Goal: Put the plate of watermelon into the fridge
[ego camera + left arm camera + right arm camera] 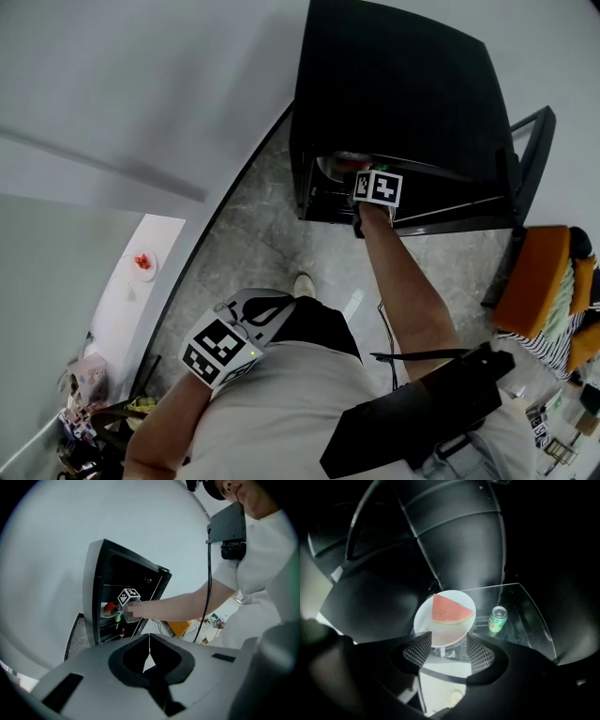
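Right claw (447, 648) is spread, pads flanking the near rim of the white plate (423, 623) without pinching. The plate and its watermelon slice (449, 611) rest just ahead on the fridge's glass shelf (525, 616), seemingly delivered. Left claw (149, 644) is pressed together, empty.

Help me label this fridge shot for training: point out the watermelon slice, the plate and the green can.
watermelon slice (449, 610), right gripper view, middle of the red flesh.
plate (423, 620), right gripper view, bare white left rim.
green can (497, 620), right gripper view, its side wall.
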`<state>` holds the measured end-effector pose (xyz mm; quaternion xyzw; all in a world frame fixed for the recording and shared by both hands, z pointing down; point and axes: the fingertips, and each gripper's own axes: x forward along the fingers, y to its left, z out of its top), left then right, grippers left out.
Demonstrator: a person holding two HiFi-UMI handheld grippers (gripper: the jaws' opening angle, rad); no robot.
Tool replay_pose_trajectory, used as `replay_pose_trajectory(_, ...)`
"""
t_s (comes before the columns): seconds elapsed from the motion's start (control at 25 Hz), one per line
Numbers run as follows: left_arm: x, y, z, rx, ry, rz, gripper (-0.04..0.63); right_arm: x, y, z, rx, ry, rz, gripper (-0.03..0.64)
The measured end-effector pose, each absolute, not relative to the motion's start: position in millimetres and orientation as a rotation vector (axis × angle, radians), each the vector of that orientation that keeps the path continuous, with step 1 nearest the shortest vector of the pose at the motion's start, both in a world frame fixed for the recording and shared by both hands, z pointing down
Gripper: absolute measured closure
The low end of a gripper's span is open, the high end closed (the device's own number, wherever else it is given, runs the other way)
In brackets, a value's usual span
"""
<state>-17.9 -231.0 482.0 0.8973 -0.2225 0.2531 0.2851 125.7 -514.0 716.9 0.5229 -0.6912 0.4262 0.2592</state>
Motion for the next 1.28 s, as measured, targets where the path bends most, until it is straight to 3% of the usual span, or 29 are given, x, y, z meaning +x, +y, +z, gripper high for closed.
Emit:
replay_pose_trajectory(0.72, -68, -141, 445, 2.488, -0.532, 0.58, 0.583, 86, -362, 628, 1.314, -1.962, 1.049, 0.393)
replay_pose_trajectory(0.8, -78, -132, 442, 2.498, -0.532, 0.568, 0.583, 79, -340, 618, 1.296, -1.972, 1.048, 0.419)
replay_pose_trajectory(1.0, -95, -101, 435, 2.524, -0.518, 0.539, 0.583, 57, -282, 595, 1.261, -2.007, 0.982, 0.574)
replay_pose_trajectory(1.28, -116, -58, 430, 2.525, -0.508, 0.523, 0.583, 21, -205, 569, 1.191, -2.076, 0.97, 0.597)
